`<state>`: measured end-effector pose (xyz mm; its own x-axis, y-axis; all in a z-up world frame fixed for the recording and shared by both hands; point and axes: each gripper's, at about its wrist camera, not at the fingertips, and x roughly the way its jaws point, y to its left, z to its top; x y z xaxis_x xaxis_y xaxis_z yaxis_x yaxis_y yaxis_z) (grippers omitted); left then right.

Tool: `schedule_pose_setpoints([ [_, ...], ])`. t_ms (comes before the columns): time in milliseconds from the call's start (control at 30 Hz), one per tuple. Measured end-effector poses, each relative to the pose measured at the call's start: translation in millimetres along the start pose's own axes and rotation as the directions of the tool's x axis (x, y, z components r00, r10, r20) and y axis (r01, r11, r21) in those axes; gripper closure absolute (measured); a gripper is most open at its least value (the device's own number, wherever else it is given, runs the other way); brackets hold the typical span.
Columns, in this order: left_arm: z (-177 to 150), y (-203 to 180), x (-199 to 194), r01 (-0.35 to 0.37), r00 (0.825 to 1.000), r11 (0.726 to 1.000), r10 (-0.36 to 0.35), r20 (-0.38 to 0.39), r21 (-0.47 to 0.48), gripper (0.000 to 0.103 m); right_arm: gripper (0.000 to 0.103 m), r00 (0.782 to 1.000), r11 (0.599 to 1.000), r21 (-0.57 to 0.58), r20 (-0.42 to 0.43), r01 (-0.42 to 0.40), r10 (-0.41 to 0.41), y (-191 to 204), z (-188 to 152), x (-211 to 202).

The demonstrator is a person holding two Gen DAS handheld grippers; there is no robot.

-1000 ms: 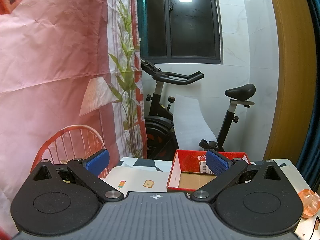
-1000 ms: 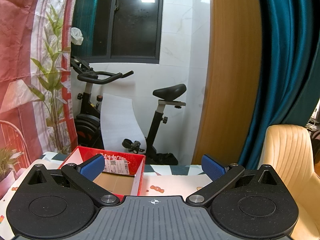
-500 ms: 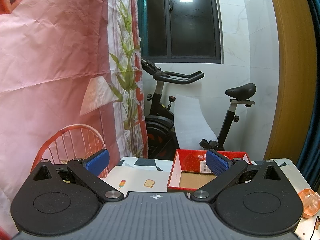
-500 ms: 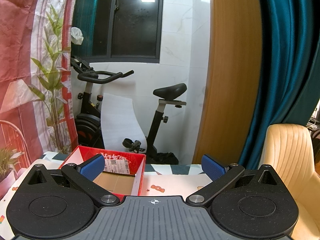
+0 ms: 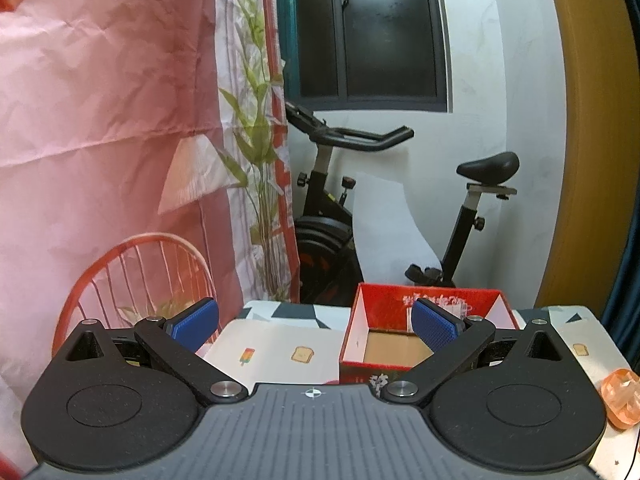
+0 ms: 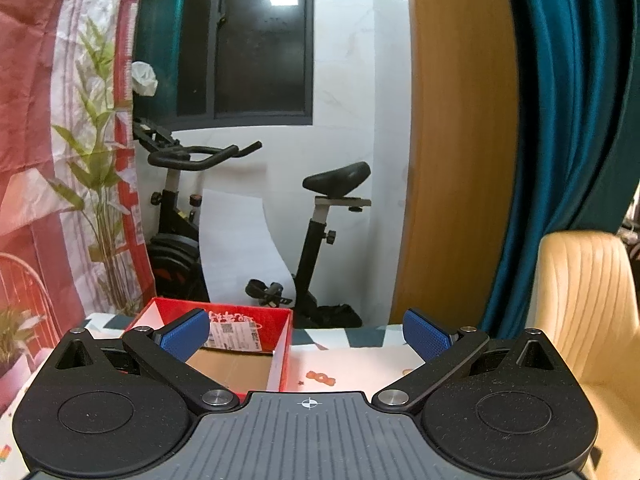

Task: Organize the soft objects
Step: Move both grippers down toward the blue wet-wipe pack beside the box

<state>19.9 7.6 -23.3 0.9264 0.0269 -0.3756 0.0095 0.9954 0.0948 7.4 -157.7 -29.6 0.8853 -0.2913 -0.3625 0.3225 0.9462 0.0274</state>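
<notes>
A red cardboard box (image 5: 400, 300) with a brown bottom stands open on the table with the patterned cloth (image 5: 280, 340); nothing shows inside it. It also shows in the right wrist view (image 6: 240, 316). My left gripper (image 5: 316, 322) is open and empty, level above the table, its right finger in front of the box. My right gripper (image 6: 306, 334) is open and empty, its left finger in front of the box. An orange translucent soft object (image 5: 622, 400) lies at the right edge of the left wrist view.
An exercise bike (image 6: 240, 220) stands behind the table by a white wall. A red wire chair (image 5: 136, 276) is at the left, a cream chair (image 6: 588, 300) at the right. A pink printed curtain (image 5: 100, 120) hangs at the left, a teal one (image 6: 560, 120) at the right.
</notes>
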Motion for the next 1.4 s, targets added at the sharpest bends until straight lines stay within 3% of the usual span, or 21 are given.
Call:
schedule_pose_setpoints([
  [200,-12.3,-5.2,23.2,0.005,0.999,1.0,-0.004,-0.046,0.018,0.0,0.0,0.999,0.998,0.052,-0.04,-0.034,0.036,-6.6,-19.0,30.9],
  [367,-27.5,-9.5,49.1,0.012,0.994,0.999,-0.008,-0.109,0.036,0.0,0.0,0.981,0.973,0.166,-0.082,-0.161,0.176,-15.2,-39.8,64.6],
  [700,-67.2,-14.2,89.8,0.025,0.982,0.999,-0.019,-0.186,0.03,0.0,0.0,0.993,0.988,0.114,-0.039,-0.103,0.108,1.8,-82.6,108.9],
  [967,-109.1,-19.6,109.4,0.051,0.985,0.998,-0.043,-0.164,0.042,0.0,0.0,0.988,0.993,0.073,-0.117,-0.089,0.097,20.7,-129.4,136.8],
  [1100,-124.8,-22.5,120.4,0.073,0.976,0.996,-0.061,-0.211,0.049,0.0,0.0,0.982,0.995,0.031,-0.161,-0.09,0.094,33.6,-148.3,145.8],
  [1400,-140.3,-18.0,129.0,0.087,0.971,0.995,-0.074,-0.228,0.049,0.0,0.0,0.966,0.988,0.038,-0.208,-0.15,0.155,42.8,-165.8,153.1],
])
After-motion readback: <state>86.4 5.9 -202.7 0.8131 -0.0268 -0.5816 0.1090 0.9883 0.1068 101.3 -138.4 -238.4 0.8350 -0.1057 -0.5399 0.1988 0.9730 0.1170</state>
